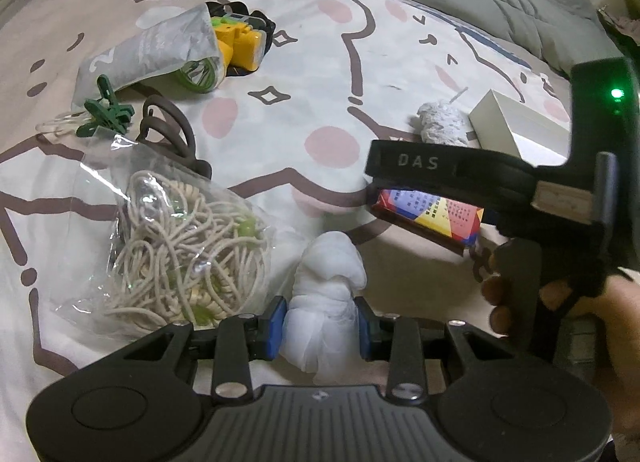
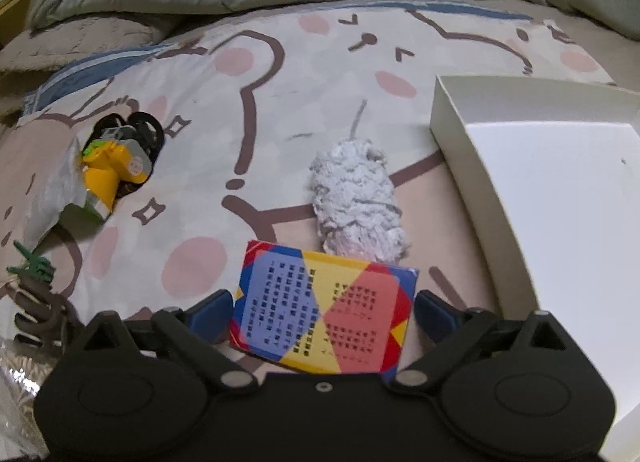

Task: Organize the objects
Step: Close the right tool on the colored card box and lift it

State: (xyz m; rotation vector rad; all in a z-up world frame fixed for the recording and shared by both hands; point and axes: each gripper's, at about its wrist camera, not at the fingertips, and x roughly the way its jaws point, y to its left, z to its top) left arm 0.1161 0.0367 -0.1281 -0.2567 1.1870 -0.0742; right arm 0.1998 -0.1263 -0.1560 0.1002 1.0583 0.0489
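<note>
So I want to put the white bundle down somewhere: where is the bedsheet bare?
Bare sheet lies in the middle, between the yellow toy and the fluffy roll. The white box is empty too. It is crowded on the left: bag of bands, green clip, pouch.

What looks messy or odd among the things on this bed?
The toy car lies half inside a torn-open grey pouch. The clear bag of tangled elastic bands gapes open at its top. Nothing looks spilled.
</note>
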